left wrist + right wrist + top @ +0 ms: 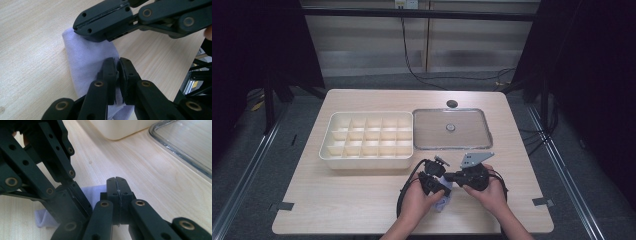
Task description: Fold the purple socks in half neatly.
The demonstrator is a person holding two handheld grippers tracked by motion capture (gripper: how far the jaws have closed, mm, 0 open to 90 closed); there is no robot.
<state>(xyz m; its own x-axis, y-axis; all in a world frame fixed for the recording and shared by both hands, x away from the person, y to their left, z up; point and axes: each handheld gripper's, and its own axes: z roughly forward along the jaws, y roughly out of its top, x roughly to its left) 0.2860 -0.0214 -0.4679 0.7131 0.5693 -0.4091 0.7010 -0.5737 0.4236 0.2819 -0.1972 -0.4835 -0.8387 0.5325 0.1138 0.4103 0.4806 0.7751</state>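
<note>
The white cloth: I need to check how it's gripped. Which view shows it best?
The left gripper view: the white cloth lies large, pinched between the left gripper's jaws. The right gripper view shows its edge; the high view, a small patch between the hands.

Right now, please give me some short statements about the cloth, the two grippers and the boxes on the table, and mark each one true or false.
1. The left gripper is shut on the pale cloth. True.
2. The cloth lies inside the divided box. False: it lies on the table, near the person's hands.
3. The right gripper has its jaws wide open. False: they are closed together.
4. The clear tray sits to the right of the divided box. True.
5. The divided box is full of parts. False: its compartments look empty.
</note>
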